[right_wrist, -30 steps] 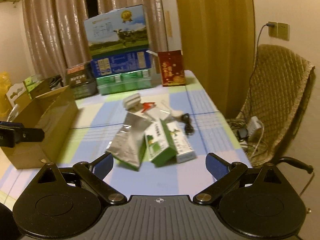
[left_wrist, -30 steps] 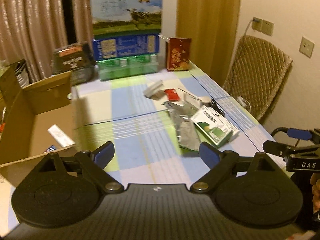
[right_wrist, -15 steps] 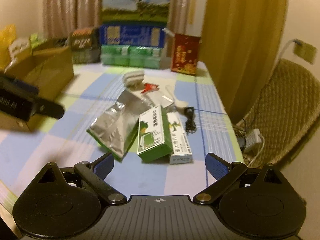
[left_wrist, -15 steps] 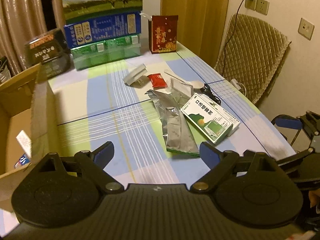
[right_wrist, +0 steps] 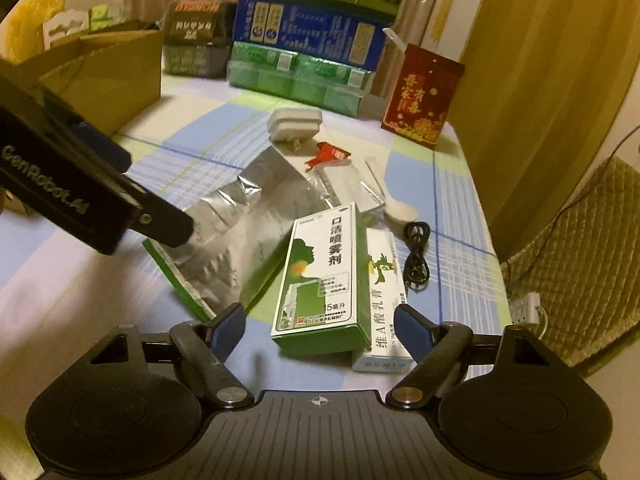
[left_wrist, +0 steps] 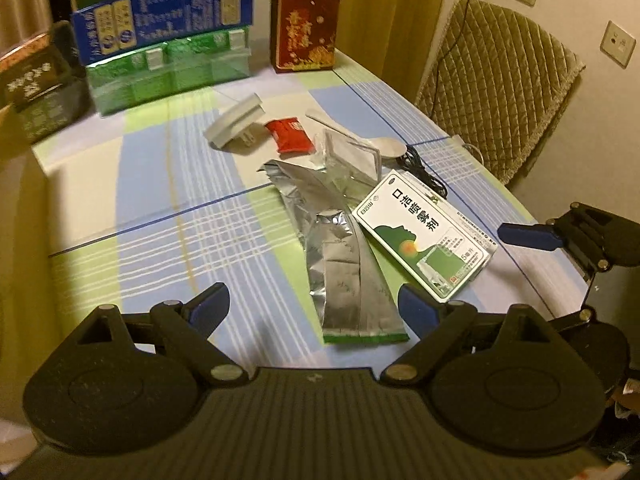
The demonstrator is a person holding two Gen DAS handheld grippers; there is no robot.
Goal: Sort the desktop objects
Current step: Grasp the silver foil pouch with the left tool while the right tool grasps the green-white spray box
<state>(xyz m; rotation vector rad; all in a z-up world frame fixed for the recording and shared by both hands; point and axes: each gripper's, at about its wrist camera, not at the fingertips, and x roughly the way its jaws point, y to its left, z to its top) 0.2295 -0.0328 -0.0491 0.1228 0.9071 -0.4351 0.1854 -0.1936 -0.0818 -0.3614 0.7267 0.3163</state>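
Note:
A pile of small items lies on the checked tablecloth [left_wrist: 160, 240]. In it are a silver foil pouch [left_wrist: 344, 276], a green-and-white medicine box [left_wrist: 424, 236], a red packet [left_wrist: 290, 134], a white plug adapter [left_wrist: 236, 122], a white spoon [left_wrist: 384, 146] and a black cable [left_wrist: 424, 172]. My left gripper [left_wrist: 314, 312] hovers open just short of the pouch's green end. My right gripper [right_wrist: 320, 332] is open above the near end of the medicine box [right_wrist: 320, 272], with a second white box [right_wrist: 384, 300] beside it. The foil pouch [right_wrist: 236, 232] lies to its left. Both hold nothing.
Stacked cartons [left_wrist: 168, 44] and a red box [left_wrist: 306, 28] line the table's far edge. An open cardboard box [right_wrist: 100, 76] stands at the left. A padded chair [left_wrist: 496, 92] sits beyond the right edge, with a power strip [right_wrist: 528, 308] on the floor.
Both grippers have moved forward and down toward the pile, which now looks much larger. The left view has swung right, away from the cardboard box. Both stay open.

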